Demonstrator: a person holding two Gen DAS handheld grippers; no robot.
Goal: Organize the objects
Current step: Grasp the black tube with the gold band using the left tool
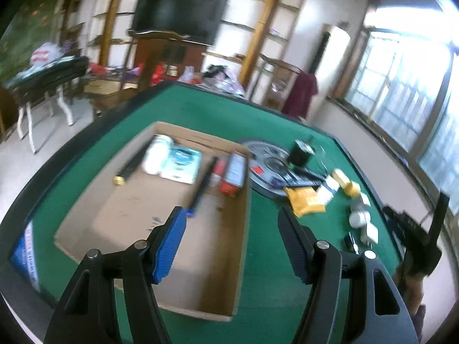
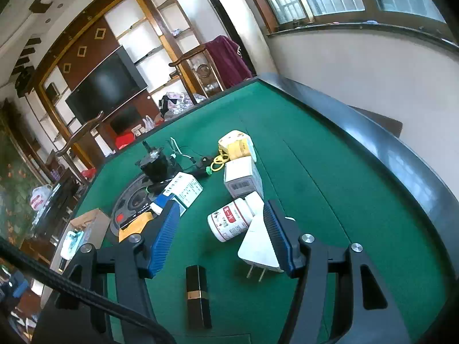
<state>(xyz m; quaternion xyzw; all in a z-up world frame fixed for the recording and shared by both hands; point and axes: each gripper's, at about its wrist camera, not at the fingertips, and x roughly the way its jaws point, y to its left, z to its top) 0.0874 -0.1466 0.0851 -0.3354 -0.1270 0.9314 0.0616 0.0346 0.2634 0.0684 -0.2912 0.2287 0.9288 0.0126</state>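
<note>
Cardboard box (image 1: 160,223) lies open-topped on the green table (image 1: 266,258), holding a white bottle (image 1: 156,154) at its 11 o'clock corner and a red-ended box (image 1: 233,173) at 1 o'clock. Loose clutter sits well apart at the box's 3 o'clock: a white pill bottle (image 2: 231,220), a white plug adapter (image 2: 259,246) touching it at 5 o'clock, a black lipstick (image 2: 198,298). Left hand-held gripper (image 1: 232,223) hangs spread and empty above the box; right hand-held gripper (image 2: 219,220) stands spread around the pill bottle, pads not pressing it.
</note>
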